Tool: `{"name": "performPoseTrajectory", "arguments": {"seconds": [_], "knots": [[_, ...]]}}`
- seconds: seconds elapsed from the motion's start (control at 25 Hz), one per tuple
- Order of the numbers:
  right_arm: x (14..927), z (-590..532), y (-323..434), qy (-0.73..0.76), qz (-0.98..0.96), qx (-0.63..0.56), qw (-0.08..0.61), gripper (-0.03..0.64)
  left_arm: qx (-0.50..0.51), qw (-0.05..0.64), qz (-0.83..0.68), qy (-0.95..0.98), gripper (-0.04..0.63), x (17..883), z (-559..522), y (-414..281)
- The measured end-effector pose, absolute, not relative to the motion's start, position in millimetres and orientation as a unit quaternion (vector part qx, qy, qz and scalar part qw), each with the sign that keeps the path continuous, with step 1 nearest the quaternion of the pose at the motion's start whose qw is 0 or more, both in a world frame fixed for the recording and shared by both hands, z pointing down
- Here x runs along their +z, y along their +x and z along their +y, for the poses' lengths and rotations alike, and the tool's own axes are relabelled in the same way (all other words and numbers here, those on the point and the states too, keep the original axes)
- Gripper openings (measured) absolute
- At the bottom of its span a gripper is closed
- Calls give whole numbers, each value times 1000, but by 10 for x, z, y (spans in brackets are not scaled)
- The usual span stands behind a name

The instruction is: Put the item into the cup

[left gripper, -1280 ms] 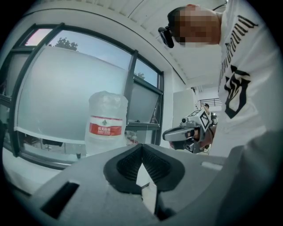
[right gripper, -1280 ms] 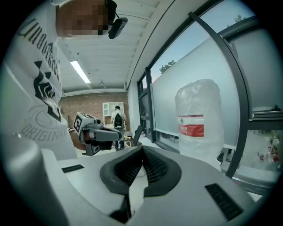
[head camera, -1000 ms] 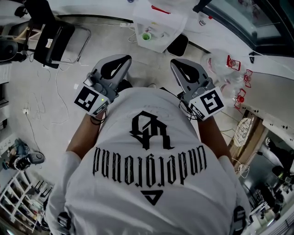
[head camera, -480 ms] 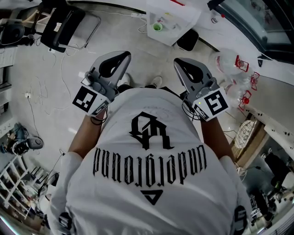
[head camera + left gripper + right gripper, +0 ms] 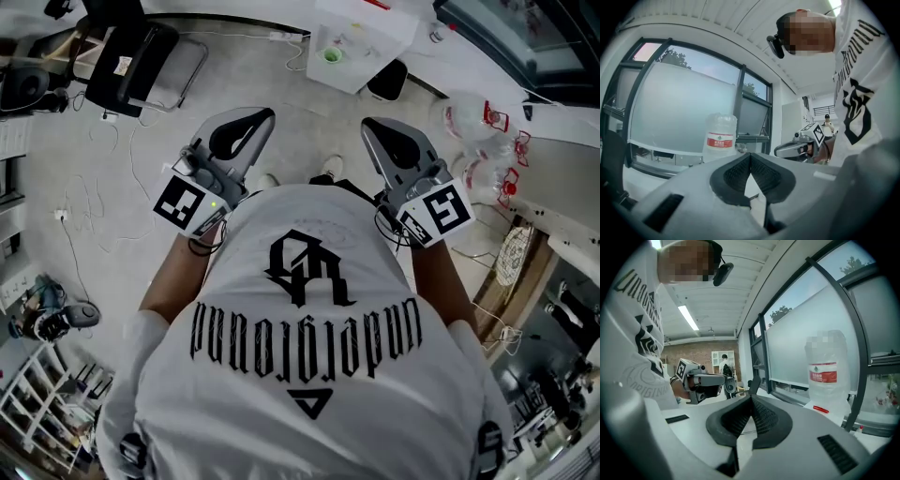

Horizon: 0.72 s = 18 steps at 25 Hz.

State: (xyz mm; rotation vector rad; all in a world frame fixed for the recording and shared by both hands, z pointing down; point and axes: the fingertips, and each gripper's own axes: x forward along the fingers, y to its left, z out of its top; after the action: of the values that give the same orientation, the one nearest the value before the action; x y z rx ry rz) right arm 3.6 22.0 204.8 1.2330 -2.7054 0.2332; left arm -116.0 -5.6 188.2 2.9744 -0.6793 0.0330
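In the head view my left gripper [image 5: 265, 114] and my right gripper [image 5: 367, 125] are held side by side in front of a white printed shirt, above the floor. Both are shut with nothing between the pads, which the left gripper view [image 5: 750, 155] and the right gripper view [image 5: 751, 398] show too. Far ahead, a small green cup [image 5: 330, 54] stands on a white table [image 5: 361, 37]. I cannot make out the item. Each gripper view shows the other gripper at its side.
A black chair [image 5: 131, 56] stands at the far left, with cables [image 5: 80, 202] trailing over the floor. Large clear water bottles [image 5: 469, 117] lie at the right; one red-labelled bottle [image 5: 827, 371] stands by the window wall. Shelves and clutter fill the lower corners.
Both grippers have travelled forward over the floor together, staying shut. The white table with the green cup has shifted right and towards the top of the head view.
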Motion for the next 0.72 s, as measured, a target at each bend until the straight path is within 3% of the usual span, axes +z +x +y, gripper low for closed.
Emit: {"name": "performPoseTrajectory", "arguments": {"seconds": [0.4,0.72], "knots": [[2004,638,-838,472,-874,73,90,15,2,50,-159,986,15,1885,244,-2015],[2001,999,-935,497,-858,81,101,15,-11,59,-133,989,15,1896,508,-2075]]}}
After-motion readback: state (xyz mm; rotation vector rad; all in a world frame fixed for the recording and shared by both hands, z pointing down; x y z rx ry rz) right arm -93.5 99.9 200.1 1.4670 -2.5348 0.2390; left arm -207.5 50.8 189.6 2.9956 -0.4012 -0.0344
